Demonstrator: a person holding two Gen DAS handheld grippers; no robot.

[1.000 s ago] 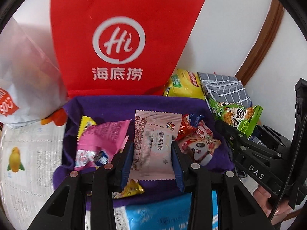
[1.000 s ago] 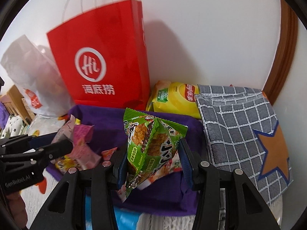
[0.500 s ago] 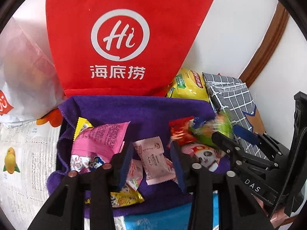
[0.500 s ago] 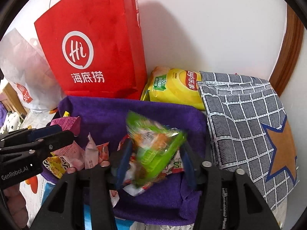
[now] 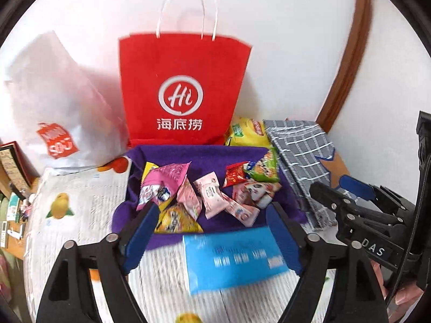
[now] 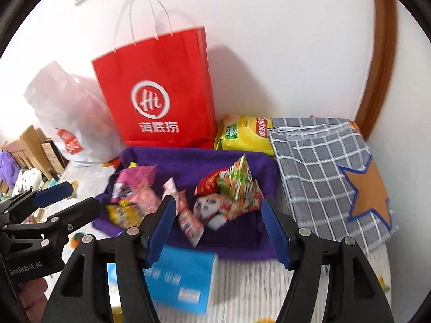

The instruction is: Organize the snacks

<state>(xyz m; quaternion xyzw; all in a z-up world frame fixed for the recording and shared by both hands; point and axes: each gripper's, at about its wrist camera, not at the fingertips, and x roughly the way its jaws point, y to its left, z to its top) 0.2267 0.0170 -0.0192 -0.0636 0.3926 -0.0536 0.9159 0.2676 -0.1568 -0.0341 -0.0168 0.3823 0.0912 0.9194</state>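
A purple fabric basket holds several snack packets. The pale pink packet lies in its middle and the green packet lies at its right side on other snacks. A bright pink bag is at the left. My left gripper is open and empty, pulled back in front of the basket. My right gripper is open and empty, also in front of the basket; it also shows in the left wrist view.
A red paper bag stands behind the basket by the wall. A white plastic bag is at the left, a yellow chip bag and a grey checked cloth box at the right. A blue box lies before the basket.
Both grippers opened and let go: the pale pink packet and the green packet dropped into the basket. Both grippers then drew back and up from it.
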